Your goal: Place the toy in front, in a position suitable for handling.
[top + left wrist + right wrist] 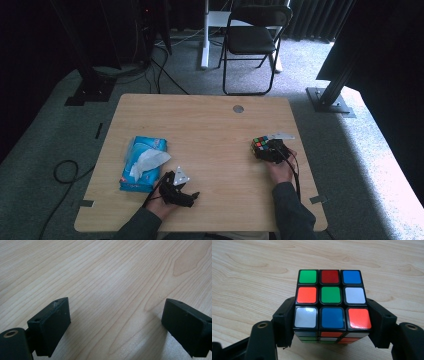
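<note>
A scrambled Rubik's cube (331, 300) with black edges sits between the jaws of my right gripper (331, 322), which press on its two sides. From above, the cube (260, 144) is at the right part of the wooden table (210, 130), with the right gripper (272, 150) just behind it. My left gripper (187, 196) lies near the front edge at the left. Its jaws stand wide apart over bare wood in the left gripper view, left gripper (116, 325) holding nothing.
A blue tissue pack (142, 162) with a white tissue sticking out lies left of the left gripper. A round grey cable hole (238, 108) marks the far side of the table. A black folding chair (252, 40) stands on the carpet beyond.
</note>
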`<state>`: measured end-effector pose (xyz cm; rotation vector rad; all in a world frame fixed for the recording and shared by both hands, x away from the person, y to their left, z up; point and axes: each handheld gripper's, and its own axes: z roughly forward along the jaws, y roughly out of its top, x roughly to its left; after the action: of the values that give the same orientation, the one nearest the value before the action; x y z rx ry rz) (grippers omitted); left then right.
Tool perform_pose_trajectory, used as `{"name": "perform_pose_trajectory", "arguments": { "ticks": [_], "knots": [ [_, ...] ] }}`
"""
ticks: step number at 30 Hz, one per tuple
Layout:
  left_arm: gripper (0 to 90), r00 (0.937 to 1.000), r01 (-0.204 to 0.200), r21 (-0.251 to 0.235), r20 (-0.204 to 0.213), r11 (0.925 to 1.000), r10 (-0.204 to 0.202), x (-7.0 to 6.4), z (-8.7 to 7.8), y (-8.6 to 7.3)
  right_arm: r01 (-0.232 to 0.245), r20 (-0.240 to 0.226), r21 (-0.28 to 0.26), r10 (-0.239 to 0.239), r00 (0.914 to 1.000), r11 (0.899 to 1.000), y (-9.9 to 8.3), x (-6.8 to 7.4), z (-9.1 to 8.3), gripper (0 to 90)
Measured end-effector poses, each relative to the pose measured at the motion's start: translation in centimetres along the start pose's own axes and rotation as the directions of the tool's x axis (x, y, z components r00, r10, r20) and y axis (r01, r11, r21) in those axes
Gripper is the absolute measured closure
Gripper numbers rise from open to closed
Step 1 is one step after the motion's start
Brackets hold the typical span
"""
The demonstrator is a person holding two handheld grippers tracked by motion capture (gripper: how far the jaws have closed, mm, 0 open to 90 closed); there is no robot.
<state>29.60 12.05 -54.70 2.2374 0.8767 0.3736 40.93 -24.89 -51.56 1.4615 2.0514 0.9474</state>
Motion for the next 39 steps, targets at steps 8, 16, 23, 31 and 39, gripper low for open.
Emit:
{"name": "perform_pose_trajectory", "arguments": {
  "ticks": [8, 16, 23, 31, 39],
  "knots": [
    [8.8, 1.0, 0.0, 0.0, 0.0, 1.0, 0.0, 0.0, 0.0, 0.0, 0.009, -0.011, -0.001, -0.009, 0.9999, 1.0, 0.0, 0.5, -0.1, 33.9],
    [8.8, 1.0, 0.0, 0.0, 0.0, 1.0, 0.0, 0.0, 0.0, 0.0, 0.025, -0.02, -0.005, -0.025, 0.9995, 1.0, 0.2, 1.0, -0.3, 33.9],
    [8.8, 1.0, 0.0, 0.0, 0.0, 1.0, 0.0, 0.0, 0.0, 0.0, 0.035, -0.038, -0.01, -0.035, 0.9987, 0.999, 0.3, 1.7, -0.4, 33.9],
    [8.9, 1.0, 0.0, 0.001, 0.0, 1.0, 0.0, 0.0, 0.0, 0.0, 0.053, -0.058, -0.015, -0.054, 0.9969, 0.998, 0.5, 2.6, -0.6, 33.9],
    [8.8, 1.0, 0.0, 0.001, 0.0, 1.0, 0.0, 0.0, 0.0, 0.0, 0.07, -0.067, -0.02, -0.071, 0.9952, 0.997, 0.7, 3.3, -0.9, 33.9]
  ]
}}
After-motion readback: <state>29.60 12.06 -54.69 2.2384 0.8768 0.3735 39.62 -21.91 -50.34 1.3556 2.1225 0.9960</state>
